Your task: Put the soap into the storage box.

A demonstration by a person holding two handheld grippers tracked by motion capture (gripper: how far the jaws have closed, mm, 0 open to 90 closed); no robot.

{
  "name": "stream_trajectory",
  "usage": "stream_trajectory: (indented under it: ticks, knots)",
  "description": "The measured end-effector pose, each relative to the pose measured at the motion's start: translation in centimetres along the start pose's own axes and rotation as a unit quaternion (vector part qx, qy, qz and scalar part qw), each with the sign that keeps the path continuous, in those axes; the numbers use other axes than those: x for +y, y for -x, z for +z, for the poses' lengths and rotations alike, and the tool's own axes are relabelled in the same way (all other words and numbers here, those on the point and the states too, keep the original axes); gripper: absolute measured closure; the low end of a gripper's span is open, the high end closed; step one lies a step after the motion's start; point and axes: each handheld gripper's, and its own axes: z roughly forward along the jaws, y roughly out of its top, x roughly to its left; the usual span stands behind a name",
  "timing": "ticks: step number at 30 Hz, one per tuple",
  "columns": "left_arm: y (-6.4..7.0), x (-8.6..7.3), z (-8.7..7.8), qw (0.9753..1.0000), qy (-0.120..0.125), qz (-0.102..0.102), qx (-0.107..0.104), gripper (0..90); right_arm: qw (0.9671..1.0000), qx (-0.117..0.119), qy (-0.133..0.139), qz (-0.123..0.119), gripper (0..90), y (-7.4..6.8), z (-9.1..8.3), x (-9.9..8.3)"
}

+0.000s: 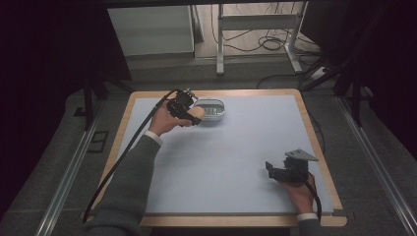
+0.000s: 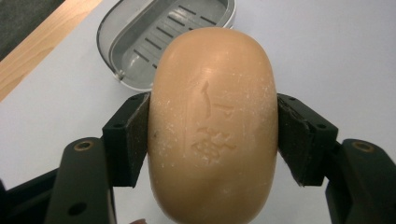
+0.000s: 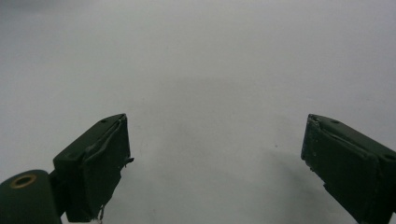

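One soap (image 2: 212,126) (clamped), one soap dish (image 2: 140,35).

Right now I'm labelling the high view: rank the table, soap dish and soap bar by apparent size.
1. table
2. soap dish
3. soap bar, partly hidden by the left gripper, so its size is less sure.

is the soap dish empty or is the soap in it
Empty: the dish shows only its bare slotted floor, and the soap is clamped in the left hand-held gripper beside it.

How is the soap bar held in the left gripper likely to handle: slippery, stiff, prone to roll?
The soap bar looks rigid. Its smooth, rounded sides probably make it slippery against the fingers. If set down, its oval form might rock.
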Motion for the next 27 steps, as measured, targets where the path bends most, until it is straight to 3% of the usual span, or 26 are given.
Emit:
stream_trajectory:
  ticks: [27]
  knots:
    - [-0.7,2.7,2.0,0.9997,-0.014,0.02,0.0,32.8,1.0,0.002,-0.002,0.001,7.9,0.0,0.0,0.0]
